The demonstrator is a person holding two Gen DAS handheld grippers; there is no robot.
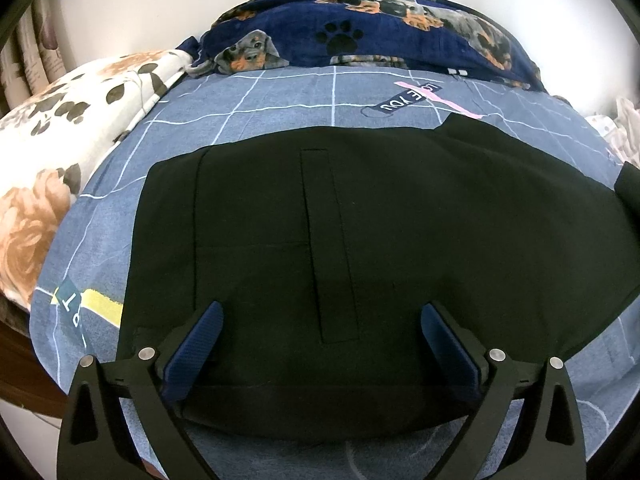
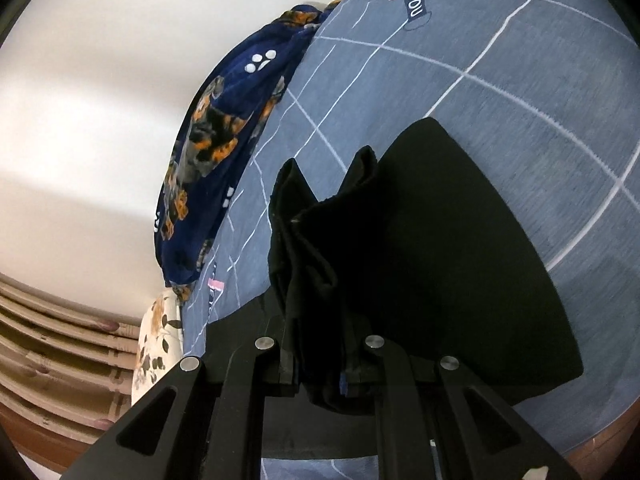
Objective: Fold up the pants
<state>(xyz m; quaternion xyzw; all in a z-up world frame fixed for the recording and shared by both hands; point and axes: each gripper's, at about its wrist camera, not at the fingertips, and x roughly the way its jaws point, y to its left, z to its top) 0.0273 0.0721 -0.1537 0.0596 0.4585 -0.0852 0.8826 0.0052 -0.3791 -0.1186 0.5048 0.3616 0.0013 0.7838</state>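
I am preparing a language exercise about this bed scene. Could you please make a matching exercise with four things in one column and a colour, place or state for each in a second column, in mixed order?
Column 1:
1. pants
2. left tool
3. right tool
4. dog-print blanket

Column 2:
a. shut on bunched black cloth
b. navy, at the far edge of the bed
c. open above the cloth
d. black, spread on the blue-grey sheet

Pairs: 1-d, 2-c, 3-a, 4-b
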